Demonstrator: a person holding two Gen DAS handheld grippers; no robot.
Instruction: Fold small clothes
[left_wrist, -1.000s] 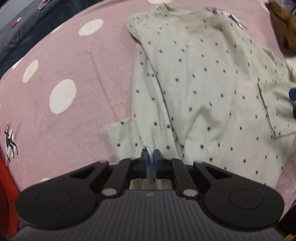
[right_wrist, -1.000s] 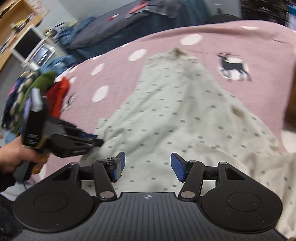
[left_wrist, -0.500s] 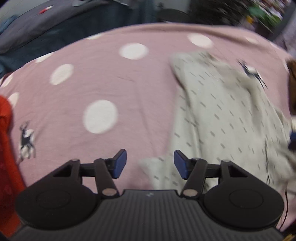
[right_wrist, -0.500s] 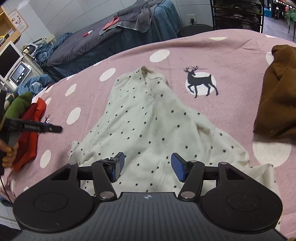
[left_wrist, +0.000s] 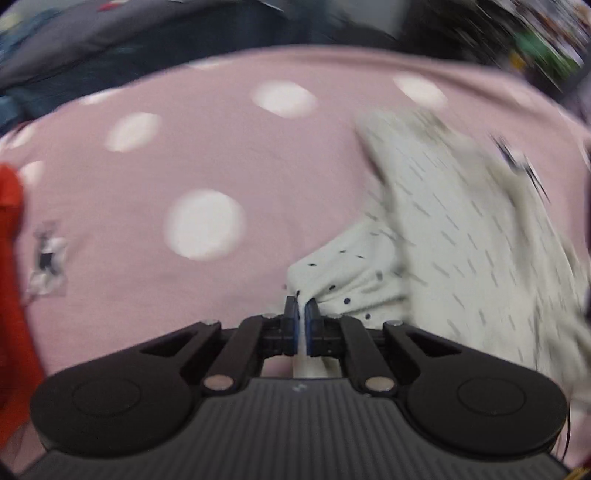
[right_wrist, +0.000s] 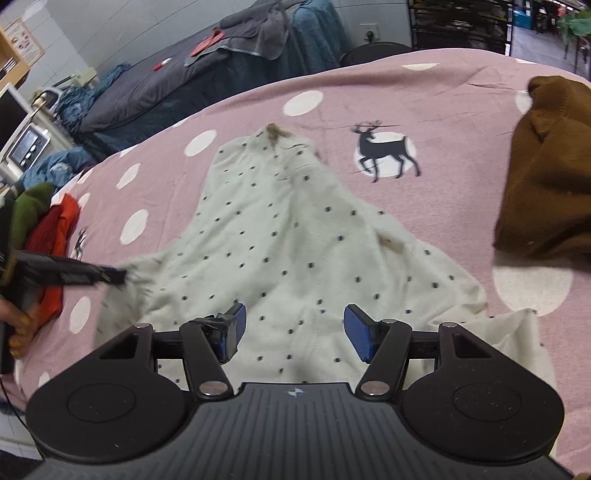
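Left wrist view has the left gripper (left_wrist: 301, 314) freshly clamped on just the corner of the pale dotted shirt's (left_wrist: 454, 236) sleeve, so the person's pull could easily slip that thin pinch or drag the whole shirt crooked across the pink spotted blanket (left_wrist: 221, 155). Right gripper (right_wrist: 291, 328) hangs released above the shirt's hem, holding nothing down. No containers around, only a brown garment (right_wrist: 546, 192) and a red and green pile (right_wrist: 44, 221) lying further off.
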